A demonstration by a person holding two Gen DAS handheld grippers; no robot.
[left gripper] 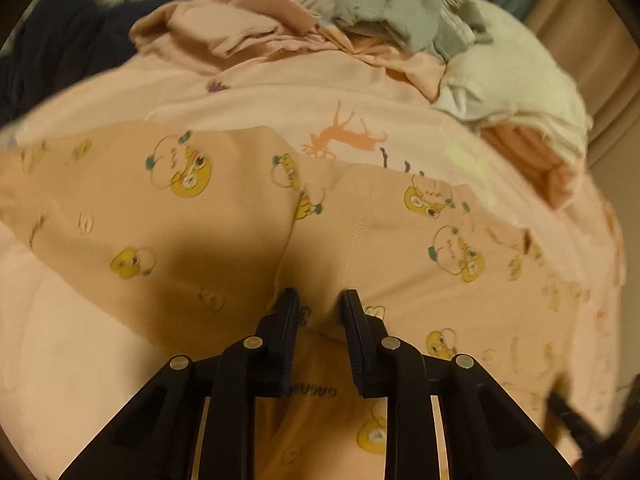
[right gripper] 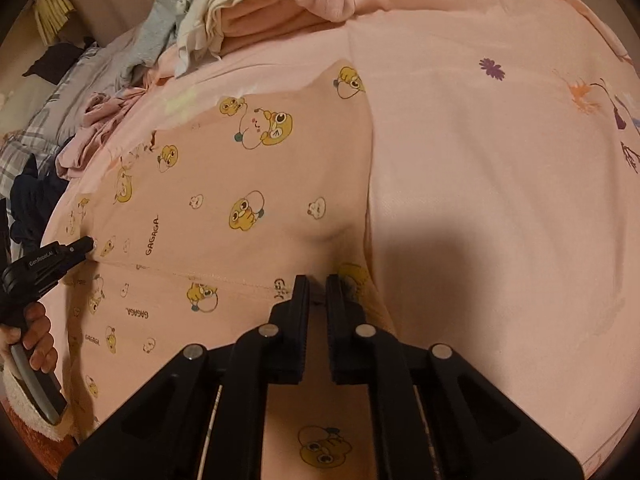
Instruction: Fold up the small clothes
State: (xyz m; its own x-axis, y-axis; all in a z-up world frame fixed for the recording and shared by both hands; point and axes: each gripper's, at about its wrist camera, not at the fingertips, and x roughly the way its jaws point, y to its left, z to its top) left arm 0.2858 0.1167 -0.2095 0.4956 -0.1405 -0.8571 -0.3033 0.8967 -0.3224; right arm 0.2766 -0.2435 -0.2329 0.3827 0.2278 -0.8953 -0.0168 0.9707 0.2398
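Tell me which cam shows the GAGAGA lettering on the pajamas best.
Right wrist: the lettering reads clearly on the pajamas. Left wrist shows only one inverted, half-hidden print between its jaws.

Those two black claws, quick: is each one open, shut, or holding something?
Left gripper: shut on the cartoon-print garment.
Right gripper: nearly shut, seemingly pinching the same garment's edge.

Your frames are dim and warm-tinted, with heavy fisheye bending, dark vignetted corners, blurred far edges, and shadows ahead of both tools.
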